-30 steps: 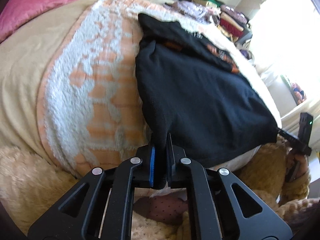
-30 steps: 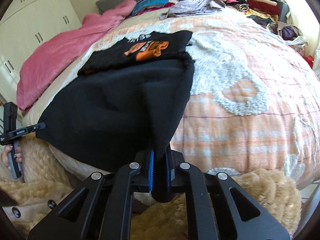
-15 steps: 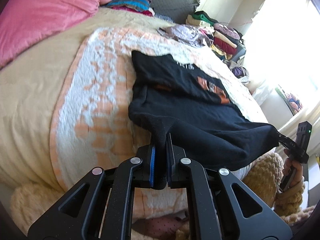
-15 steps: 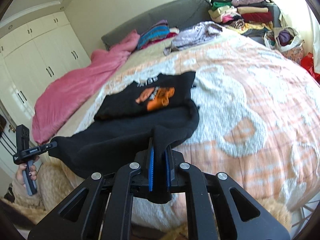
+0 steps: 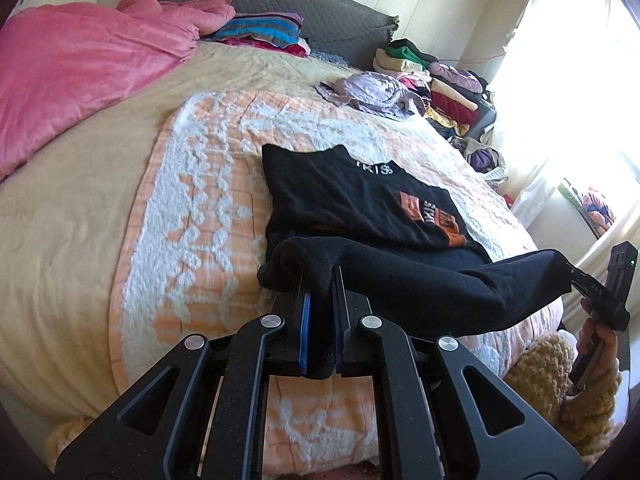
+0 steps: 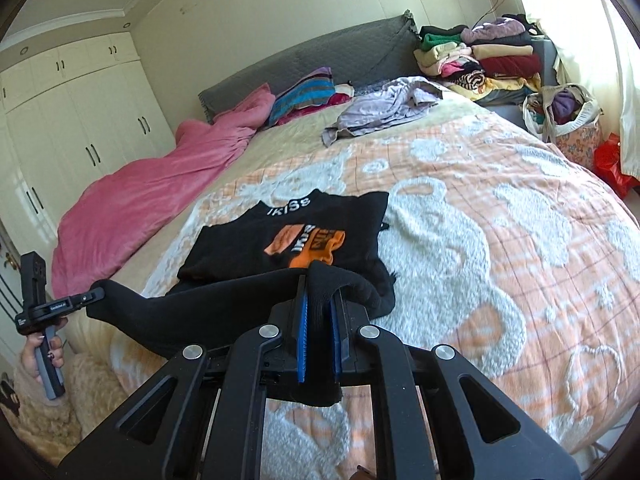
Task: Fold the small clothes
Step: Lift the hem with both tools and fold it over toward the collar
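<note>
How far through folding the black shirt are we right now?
Done: the black shirt's upper part lies flat on the orange blanket, print up, sides apparently tucked in. In hand: the left tongs and right tongs each pinch a bottom corner, the hem stretched between them above the blanket. Left: carry the hem over the print, lay it down, release and smooth it.

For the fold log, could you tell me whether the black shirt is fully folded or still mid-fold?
Mid-fold: the black shirt lies printed-side up while left gripper and right gripper hold its lower hem raised.
</note>
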The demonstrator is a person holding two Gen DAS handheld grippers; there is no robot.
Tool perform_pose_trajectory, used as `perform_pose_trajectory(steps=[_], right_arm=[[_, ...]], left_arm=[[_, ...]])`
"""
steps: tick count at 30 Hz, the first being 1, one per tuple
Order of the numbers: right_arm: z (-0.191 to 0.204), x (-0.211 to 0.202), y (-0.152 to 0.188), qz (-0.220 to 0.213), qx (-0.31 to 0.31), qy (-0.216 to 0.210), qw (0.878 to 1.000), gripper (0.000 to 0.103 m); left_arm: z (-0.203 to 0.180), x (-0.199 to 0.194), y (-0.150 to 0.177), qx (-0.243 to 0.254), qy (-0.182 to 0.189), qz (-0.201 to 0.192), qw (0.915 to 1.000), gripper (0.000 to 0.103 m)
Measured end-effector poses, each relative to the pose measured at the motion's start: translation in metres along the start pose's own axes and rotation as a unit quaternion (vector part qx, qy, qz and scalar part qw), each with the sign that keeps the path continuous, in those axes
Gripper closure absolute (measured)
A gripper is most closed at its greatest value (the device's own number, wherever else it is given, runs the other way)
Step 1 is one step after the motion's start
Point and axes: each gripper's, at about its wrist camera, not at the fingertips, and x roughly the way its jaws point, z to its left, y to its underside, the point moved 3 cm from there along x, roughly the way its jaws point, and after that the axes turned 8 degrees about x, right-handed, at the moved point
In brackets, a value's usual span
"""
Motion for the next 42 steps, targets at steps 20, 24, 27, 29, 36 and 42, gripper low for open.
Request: perform_pose_trajectory(steps=[20, 24, 27, 29, 36, 42], right_arm=[[0.003, 0.033, -0.038, -0.020, -0.002, 0.033, 0.999, 0.095], [0.000, 0.044, -0.050, -0.023, 0.008, 0.037, 0.999, 0.095], [-0.001, 0.055, -0.059, -0.022, 0.012, 0.041, 0.999, 0.095], [0.001, 0.062, -0.066, -0.023, 0.012, 0.045, 0.999, 0.095], [0.007, 0.088, -0.095, -0.028, 0.007, 0.051, 0.998, 0.095], [0.005, 0.116, -0.113, -0.023, 0.010, 0.064, 0.998, 0.095]], left_arm=[[0.002, 0.021, -0.047, -0.002, -0.021, -0.044, 0.9988, 0.100], [0.006, 0.028, -0.058, -0.006, -0.020, -0.049, 0.9986, 0.100], [0.009, 0.036, -0.067, -0.006, -0.022, -0.049, 0.9985, 0.100], [0.010, 0.042, -0.074, -0.005, -0.025, -0.048, 0.9985, 0.100], [0.022, 0.064, -0.092, -0.006, -0.037, -0.039, 0.9985, 0.100], [0.032, 0.089, -0.105, -0.008, -0.036, -0.018, 0.9992, 0.100]])
